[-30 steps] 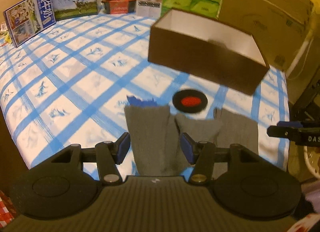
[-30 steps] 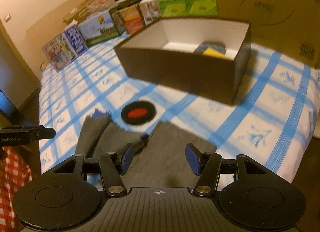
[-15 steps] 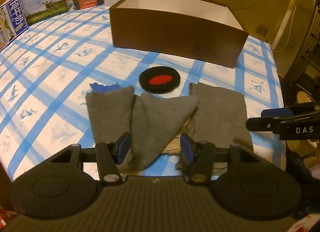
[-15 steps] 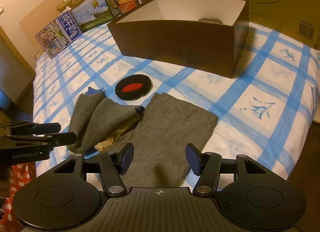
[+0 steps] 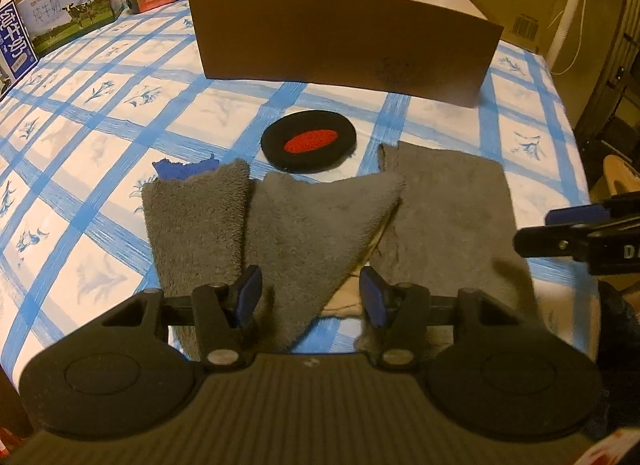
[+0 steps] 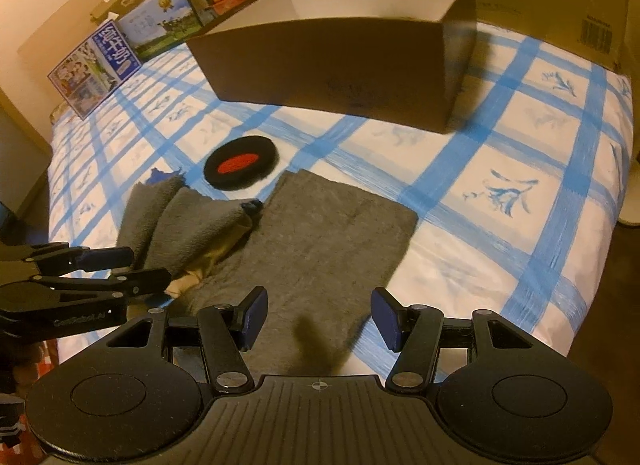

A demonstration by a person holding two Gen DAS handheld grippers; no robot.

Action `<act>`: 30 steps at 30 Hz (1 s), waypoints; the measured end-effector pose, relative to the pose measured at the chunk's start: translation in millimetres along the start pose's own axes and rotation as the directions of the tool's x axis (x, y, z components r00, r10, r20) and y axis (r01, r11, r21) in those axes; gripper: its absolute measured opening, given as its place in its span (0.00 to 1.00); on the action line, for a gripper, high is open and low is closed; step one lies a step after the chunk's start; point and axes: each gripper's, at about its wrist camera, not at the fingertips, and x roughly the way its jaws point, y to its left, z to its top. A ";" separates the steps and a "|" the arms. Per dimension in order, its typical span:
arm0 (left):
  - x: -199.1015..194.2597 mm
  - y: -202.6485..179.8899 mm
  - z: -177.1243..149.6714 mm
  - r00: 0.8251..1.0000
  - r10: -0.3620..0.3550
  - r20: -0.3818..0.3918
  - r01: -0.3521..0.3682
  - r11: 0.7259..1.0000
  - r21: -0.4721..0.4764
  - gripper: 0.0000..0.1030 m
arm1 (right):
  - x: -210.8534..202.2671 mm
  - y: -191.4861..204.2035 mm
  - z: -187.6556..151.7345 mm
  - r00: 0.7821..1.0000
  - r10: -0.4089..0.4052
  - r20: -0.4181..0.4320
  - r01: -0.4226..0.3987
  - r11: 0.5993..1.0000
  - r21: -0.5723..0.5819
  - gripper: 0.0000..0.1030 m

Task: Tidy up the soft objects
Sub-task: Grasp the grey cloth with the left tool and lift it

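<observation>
Both grippers are closing in on the grey towels to pick them up.

The folded grey towel [image 5: 312, 225] is lying at 6 o'clock of the round black-and-red pad [image 5: 308, 141], between the narrowing jaws of the left gripper [image 5: 310, 297], not yet pinched. The right gripper [image 6: 318, 319], half open and empty, is hovering over the flat grey cloth [image 6: 320, 241]. The brown box [image 5: 340, 31] at 12 o'clock is hiding its contents; next, a firm pinch.

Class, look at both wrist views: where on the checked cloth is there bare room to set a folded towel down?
Bare checked cloth lies right of the flat grey towel, and left of the rumpled grey towels towards the milk cartons. It is crowded between the towels, black-and-red pad and brown box.
</observation>
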 end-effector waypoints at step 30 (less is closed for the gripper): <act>-27.2 106.0 -28.6 0.971 0.237 0.003 -0.230 0.943 -0.241 0.19 | 5.0 23.1 0.3 0.999 0.040 -0.004 -0.040 0.998 -0.039 0.56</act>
